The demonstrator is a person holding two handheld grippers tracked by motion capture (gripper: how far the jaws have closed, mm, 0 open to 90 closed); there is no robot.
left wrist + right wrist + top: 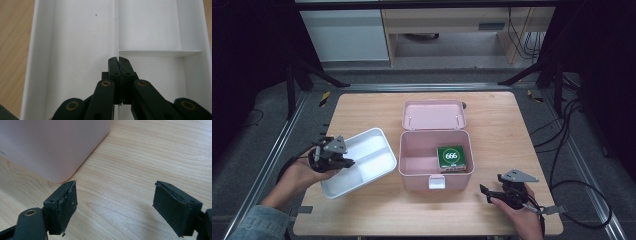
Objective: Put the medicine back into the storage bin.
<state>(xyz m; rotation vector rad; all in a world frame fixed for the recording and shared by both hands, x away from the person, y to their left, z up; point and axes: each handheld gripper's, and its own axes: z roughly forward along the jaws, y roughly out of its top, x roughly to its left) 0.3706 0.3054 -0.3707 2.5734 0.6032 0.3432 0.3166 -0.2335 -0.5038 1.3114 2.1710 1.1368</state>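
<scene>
Two claws in use: left claw (119, 65) clamped on white plastic divided tray's (377, 136) partition, likely to shift it; right claw (126, 207) apart, idle on wooden surface (497, 125) near open pink box (409, 172).

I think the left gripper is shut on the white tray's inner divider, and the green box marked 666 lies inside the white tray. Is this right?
Not quite. The green box lies inside the open pink case, at its right side, not in the white tray; the high view shows this. The rest holds: in the left gripper view the left gripper is shut on the tray's divider.
</scene>
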